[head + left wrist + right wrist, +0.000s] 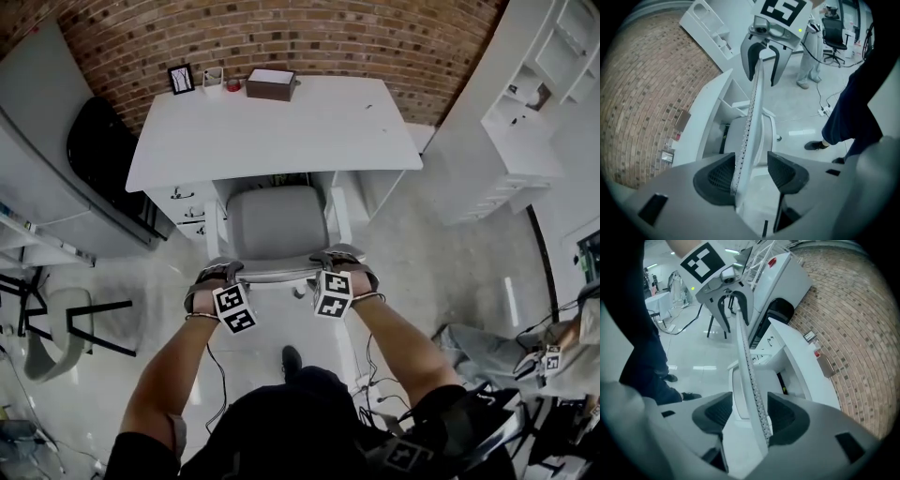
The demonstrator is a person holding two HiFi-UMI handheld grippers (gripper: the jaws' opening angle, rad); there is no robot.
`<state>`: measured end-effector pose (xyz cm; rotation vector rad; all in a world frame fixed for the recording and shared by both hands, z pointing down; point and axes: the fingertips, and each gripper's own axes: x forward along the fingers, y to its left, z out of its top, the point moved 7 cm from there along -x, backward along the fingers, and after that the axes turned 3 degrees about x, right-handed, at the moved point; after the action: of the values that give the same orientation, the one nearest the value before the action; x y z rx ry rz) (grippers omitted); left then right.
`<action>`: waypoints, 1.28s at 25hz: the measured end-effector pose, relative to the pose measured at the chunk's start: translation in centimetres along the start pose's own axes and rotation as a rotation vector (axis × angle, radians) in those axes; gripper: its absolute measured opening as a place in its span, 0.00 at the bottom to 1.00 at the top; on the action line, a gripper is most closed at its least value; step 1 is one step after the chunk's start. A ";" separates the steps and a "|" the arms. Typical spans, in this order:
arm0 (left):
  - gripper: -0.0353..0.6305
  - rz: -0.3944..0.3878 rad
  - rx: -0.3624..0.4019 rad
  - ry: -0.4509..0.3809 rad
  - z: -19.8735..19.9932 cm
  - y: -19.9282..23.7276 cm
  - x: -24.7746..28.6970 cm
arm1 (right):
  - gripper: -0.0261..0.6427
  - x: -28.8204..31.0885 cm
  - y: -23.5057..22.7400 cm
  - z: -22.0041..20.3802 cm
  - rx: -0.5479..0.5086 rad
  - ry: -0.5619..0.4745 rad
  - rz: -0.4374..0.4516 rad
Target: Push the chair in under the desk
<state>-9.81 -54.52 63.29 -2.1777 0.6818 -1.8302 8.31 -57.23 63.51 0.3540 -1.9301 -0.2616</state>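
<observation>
Head view, left to right.

A black office chair [98, 150] is at 9 o'clock of the surface [281, 131] and only partly visible. Along the surface's far edge, by the brick wall [281, 37], stand a picture frame [181, 79] at 11 and a brown box [271, 84] at 12. The bits between them are too small to identify. A drawer unit [187, 208] sits under the surface's left end.

The white chair [277, 225] has its seat facing 12, toward the wall, and its backrest [277, 275] on the 6 side, next to the person. The seat is in the knee gap with its front at the surface's front edge. How far it runs under I can't tell, because the top covers it. Most of the seat and both armrests are out in the open. The backrest shows edge-on from above, its top rail's long axis running 9 to 3. The base and wheels are mostly hidden below the seat.

The left tongs [751, 174] are released and spread wide, straddling the rail near its 9 end. The perforated edge runs close to one pad, with a clear gap to the other. The right tongs [749, 414] are likewise spread, straddling the rail near its 3 end without clamping it. Both pairs angle steeply down.

White shelving [525, 103] at 2 is cut off by the frame edge. Another person [562, 349] at 4 is mostly out of frame.
</observation>
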 end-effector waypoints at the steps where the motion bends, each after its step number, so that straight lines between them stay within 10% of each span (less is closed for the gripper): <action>1: 0.37 0.020 -0.034 -0.032 -0.2 -0.2 -0.7 | 0.40 -0.6 0.2 0.1 0.036 -0.025 -0.006; 19: 0.28 0.256 -0.634 -0.588 -5.5 -6.9 -17.6 | 0.24 -14.4 8.1 5.7 0.632 -0.425 -0.271; 32: 0.06 0.297 -0.892 -0.816 -10.5 -14.4 -28.2 | 0.11 -22.5 17.2 8.5 0.740 -0.566 -0.422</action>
<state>-20.37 -27.20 47.29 -2.7581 1.6514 -0.3583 6.25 -32.89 46.85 1.2967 -2.4498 0.1159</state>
